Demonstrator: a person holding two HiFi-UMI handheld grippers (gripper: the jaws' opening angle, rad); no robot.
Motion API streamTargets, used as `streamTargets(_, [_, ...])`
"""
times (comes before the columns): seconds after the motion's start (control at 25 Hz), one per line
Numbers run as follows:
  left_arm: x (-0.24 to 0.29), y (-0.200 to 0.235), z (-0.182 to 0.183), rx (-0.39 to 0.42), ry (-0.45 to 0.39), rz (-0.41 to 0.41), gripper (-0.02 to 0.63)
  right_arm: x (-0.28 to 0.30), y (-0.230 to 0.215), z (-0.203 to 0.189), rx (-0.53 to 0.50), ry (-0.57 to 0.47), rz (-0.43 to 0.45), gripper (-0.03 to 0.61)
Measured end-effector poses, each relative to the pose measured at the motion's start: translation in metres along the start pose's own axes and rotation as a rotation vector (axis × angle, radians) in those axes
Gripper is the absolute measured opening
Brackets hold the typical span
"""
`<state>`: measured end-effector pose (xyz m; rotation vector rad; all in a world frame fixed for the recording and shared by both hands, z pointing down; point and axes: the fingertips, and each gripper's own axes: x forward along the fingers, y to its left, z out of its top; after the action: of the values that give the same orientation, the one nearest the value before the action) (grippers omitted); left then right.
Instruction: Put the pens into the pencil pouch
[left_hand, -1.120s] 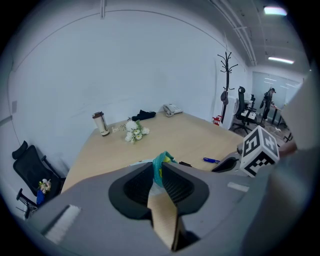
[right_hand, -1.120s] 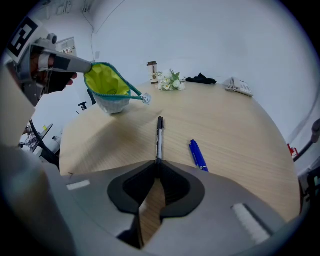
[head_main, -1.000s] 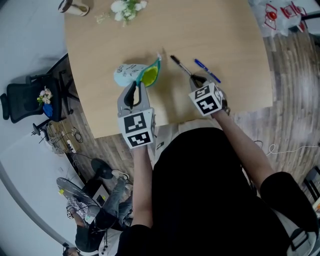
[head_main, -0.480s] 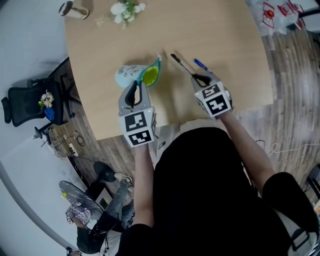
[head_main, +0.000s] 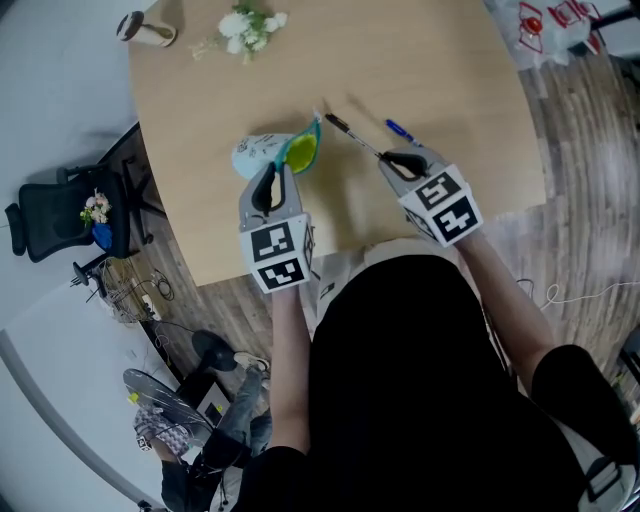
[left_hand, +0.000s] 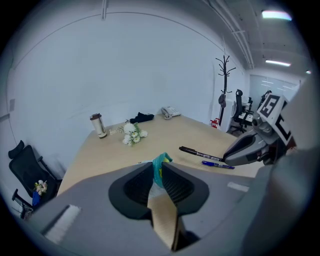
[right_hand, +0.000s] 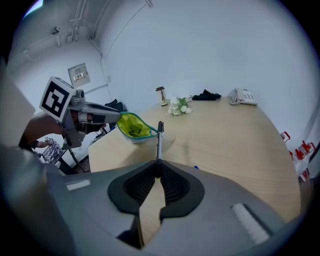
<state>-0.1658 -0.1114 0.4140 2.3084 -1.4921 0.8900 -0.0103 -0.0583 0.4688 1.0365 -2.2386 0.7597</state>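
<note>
Over the table (head_main: 440, 70), the right gripper (head_main: 392, 160) clamps the black pen (head_main: 350, 136), its tip near the pencil pouch (head_main: 258, 150) (the left gripper (head_main: 272, 172) pinches its teal rim, so the mouth gapes). Next, I judge: steer the tip inside, then release. The blue pen (head_main: 399, 129) lies apart.

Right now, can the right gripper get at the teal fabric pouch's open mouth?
Probably yes: the left gripper holds the teal fabric pouch open toward the right gripper, and only bare wooden table lies between its slim black pen and the mouth.
</note>
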Motion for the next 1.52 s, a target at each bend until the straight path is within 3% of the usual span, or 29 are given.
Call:
streamTargets(0.6, [0.003, 0.000, 0.002, -0.009, -0.001, -0.008, 0.054, -0.002, 0.038, 0.008, -0.110, 0.014, 0.163, 0.041])
streamTargets(1.52, [-0.015, -0.003, -0.012, -0.031, 0.006, -0.005, 0.054, 0.043, 0.078, 0.017, -0.197, 0.104, 0.261, 0.041])
